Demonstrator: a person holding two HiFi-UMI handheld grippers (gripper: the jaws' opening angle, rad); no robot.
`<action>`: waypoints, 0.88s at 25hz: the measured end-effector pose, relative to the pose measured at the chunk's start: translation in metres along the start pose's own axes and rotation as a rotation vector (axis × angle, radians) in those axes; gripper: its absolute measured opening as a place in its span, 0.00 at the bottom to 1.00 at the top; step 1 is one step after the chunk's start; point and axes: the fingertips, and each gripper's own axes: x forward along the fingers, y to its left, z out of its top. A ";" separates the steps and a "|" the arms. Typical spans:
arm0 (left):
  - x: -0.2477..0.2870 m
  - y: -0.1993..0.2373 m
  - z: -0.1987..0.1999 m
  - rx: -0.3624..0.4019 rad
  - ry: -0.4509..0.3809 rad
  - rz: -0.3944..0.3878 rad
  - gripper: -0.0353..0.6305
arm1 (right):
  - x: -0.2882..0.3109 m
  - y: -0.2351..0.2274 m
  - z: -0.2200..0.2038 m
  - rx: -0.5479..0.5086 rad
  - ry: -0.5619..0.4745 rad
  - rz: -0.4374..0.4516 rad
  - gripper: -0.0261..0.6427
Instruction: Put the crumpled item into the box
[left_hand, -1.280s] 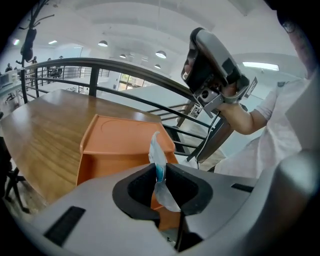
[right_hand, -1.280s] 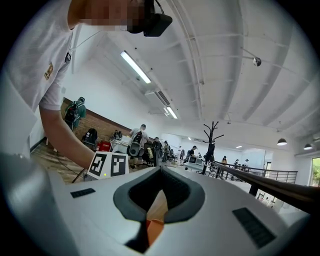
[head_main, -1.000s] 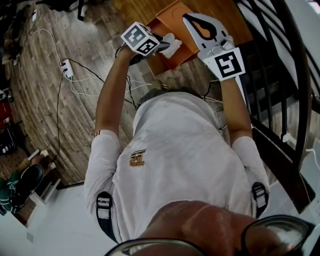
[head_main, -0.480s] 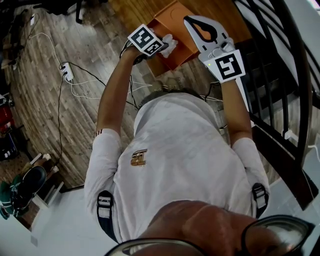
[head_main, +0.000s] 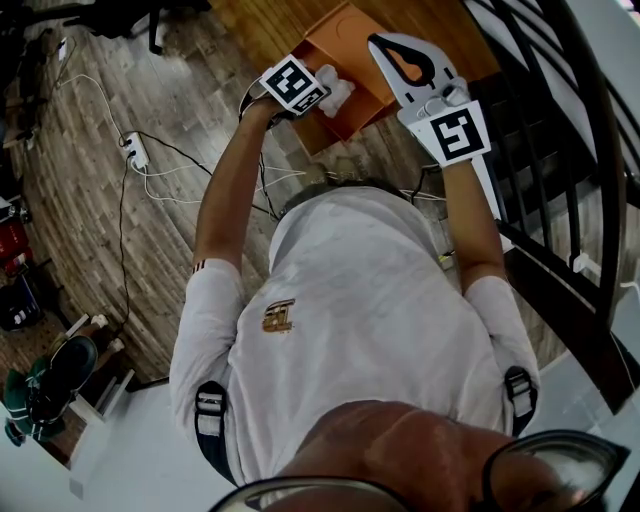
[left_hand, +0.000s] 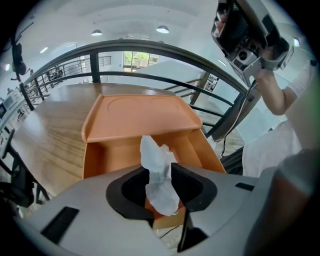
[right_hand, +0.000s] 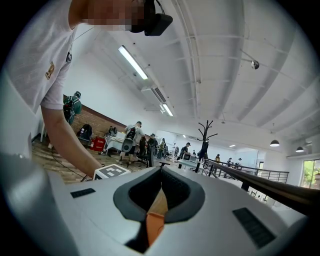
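Moved since earlier: the left gripper has dipped and reached further over the open orange plastic box. Its marker cube now sits closer to the box's rim in the head view. The right gripper has kept its place.
Left claw: about half open, its jaws having just been opening. The crumpled white tissue still stands between the pads and touches both, so the hold looks loose but not yet let go.
Right claw: jaws closed together on nothing; only a sliver of orange and wood shows through the slit beneath them.
Tissue's place: in the left jaws, above the near part of the box's compartment, not yet inside.
Box: on the pale wooden table, with its flat orange lid tipped back behind the compartment.
Step in hand: the release, judged nearly done.
Doing it well: keep the tips over the compartment, inside the front wall, and spread the jaws fully. So light a wad may cling to one pad, so a lower drop and a short pause before lifting away should help.
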 end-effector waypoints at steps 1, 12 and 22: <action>0.001 0.001 -0.001 0.006 0.005 0.012 0.27 | -0.001 0.000 -0.001 0.002 0.003 -0.001 0.09; -0.014 0.017 -0.006 0.004 -0.040 0.159 0.41 | 0.000 0.010 -0.003 0.001 0.005 0.009 0.09; -0.044 0.023 0.008 -0.029 -0.187 0.273 0.45 | -0.002 0.016 -0.005 0.002 0.006 0.018 0.09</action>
